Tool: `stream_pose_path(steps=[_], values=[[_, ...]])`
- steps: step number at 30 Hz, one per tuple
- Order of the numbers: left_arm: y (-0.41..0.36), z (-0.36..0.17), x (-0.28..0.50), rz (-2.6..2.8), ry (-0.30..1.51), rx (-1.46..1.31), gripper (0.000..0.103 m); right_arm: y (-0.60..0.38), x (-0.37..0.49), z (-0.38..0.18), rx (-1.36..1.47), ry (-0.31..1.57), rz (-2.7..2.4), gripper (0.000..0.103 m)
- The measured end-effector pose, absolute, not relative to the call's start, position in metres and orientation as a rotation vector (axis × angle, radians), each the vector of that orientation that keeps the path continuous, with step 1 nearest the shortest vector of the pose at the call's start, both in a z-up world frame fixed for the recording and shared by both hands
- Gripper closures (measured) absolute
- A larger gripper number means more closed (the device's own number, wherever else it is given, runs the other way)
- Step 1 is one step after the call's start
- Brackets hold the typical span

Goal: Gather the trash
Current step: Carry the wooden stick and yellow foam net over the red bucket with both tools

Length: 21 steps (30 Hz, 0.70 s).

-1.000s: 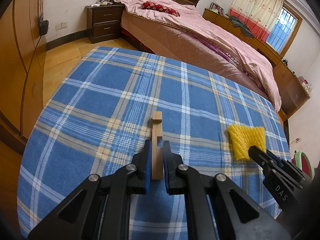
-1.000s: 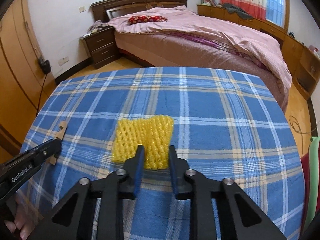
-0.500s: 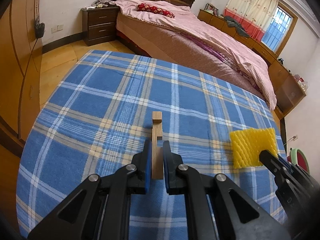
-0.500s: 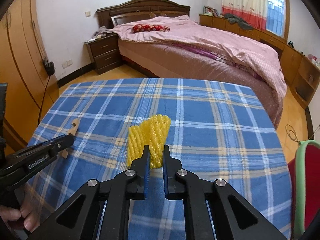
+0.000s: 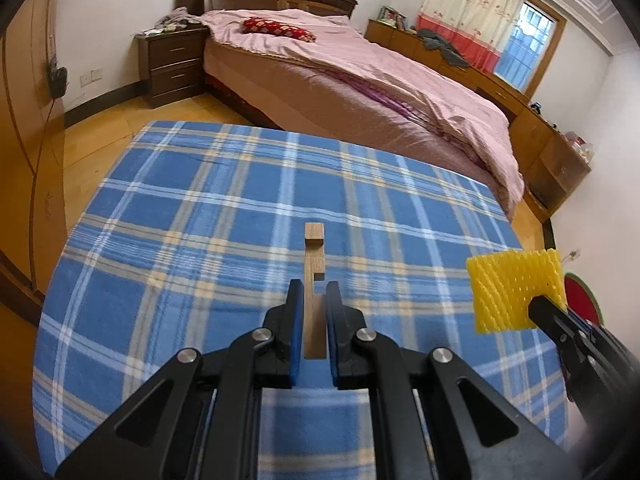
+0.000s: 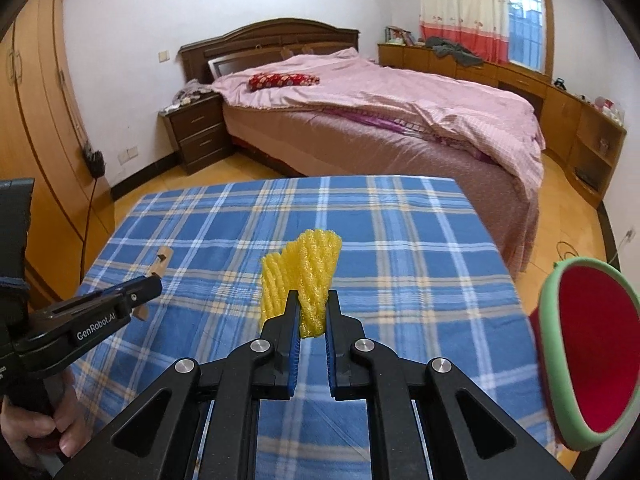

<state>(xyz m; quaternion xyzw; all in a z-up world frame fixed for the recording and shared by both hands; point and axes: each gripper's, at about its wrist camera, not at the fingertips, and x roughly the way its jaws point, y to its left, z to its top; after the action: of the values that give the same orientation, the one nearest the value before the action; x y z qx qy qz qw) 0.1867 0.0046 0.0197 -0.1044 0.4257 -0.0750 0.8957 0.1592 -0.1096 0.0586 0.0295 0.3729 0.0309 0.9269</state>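
My left gripper (image 5: 314,290) is shut on a notched wooden stick (image 5: 314,264), which juts forward above the blue plaid tablecloth (image 5: 200,216). My right gripper (image 6: 313,298) is shut on a yellow foam net (image 6: 304,272) that stands crumpled upright between its pads, lifted off the cloth. In the left wrist view the yellow foam net (image 5: 516,290) hangs at the right, with the right gripper (image 5: 538,306) below it. The right wrist view shows the left gripper (image 6: 154,286) at the left with the wooden stick (image 6: 162,262) in it, a hand gripping its handle.
A bin with a green rim and red inside (image 6: 588,364) stands just off the table's right edge. Beyond the table are a bed with a pink cover (image 6: 400,120), a dark nightstand (image 6: 196,136) and wooden wardrobes (image 6: 36,120) on the left.
The right gripper closed on the yellow foam net and lifted it off the cloth. Both grippers rose and drew back, the left still carrying the stick.
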Motion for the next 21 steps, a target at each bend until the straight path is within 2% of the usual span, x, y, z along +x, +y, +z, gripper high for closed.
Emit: stream_pose_path(steps=[21], values=[[-0.087,0.069,0.126,-0.345,0.835,-0.107,0.093,-0.194,0.068,0.1,0.184,0.63,-0.068,0.093]])
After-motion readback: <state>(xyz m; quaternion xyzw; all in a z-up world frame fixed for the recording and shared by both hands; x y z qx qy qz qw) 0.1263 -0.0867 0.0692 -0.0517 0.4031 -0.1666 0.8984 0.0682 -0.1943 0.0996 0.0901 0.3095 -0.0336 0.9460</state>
